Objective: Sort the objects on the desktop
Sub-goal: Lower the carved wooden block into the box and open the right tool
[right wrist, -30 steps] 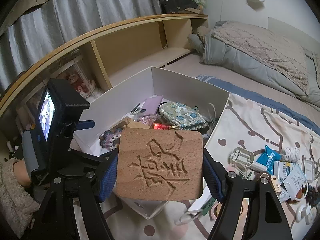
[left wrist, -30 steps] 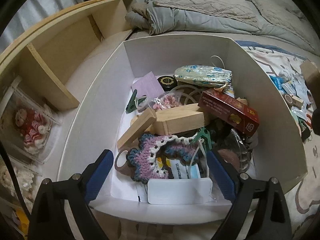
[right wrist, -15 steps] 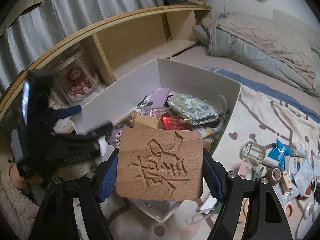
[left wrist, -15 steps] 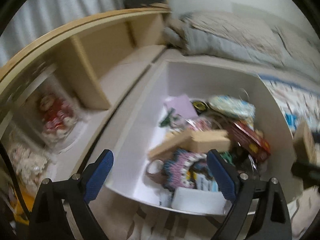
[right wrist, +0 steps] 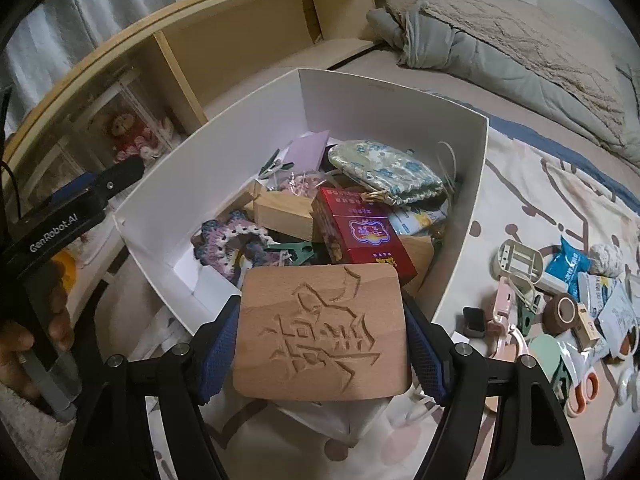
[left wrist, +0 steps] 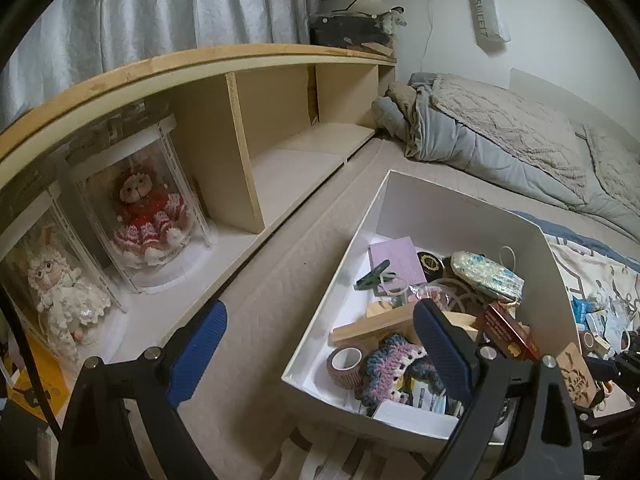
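My right gripper jaws squeeze a wooden block over the white box. My left gripper jaws are wide open, holding nothing.

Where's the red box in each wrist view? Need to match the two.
Left wrist: red box at right, inside the white bin, partly hidden behind the left gripper's right finger.
Right wrist: red box at centre, in the bin just beyond the carved wooden block.
Shared landmark: floral pouch, just behind the box.
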{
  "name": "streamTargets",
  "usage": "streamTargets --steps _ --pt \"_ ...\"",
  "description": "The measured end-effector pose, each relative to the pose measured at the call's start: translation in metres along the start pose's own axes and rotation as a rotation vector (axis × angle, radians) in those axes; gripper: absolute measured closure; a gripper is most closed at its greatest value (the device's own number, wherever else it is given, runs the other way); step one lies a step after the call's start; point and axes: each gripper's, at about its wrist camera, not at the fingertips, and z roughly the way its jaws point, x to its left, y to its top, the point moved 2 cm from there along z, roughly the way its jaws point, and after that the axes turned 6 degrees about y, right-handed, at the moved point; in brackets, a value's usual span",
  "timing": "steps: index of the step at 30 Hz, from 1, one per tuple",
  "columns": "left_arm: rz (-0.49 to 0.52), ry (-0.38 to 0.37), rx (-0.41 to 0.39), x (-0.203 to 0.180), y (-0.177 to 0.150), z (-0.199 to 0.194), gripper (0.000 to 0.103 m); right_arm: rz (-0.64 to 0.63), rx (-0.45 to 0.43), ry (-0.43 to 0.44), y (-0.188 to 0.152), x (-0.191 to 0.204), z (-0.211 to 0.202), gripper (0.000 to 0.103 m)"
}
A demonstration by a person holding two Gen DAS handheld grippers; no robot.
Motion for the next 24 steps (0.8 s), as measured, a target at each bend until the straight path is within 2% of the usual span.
streamTargets --steps 6,9,24 --pt "0.025 -0.004 0.007 -0.0036 -0.0035 0.0028 0.008 0.047 -0.001 0.034 0.0019 -0.0026 0.0003 0.025" --pt "0.036 -0.009 0.009 -0.0059 -0.0044 0.0033 0.008 0.068 -0.023 0.024 0.0044 -0.0040 -0.0045 0.010" --pt "0.043 -0.018 0.010 -0.0079 -0.0050 0.0008 0.008 0.081 -0.034 0.027 0.0049 -0.0062 -0.0066 0.010"
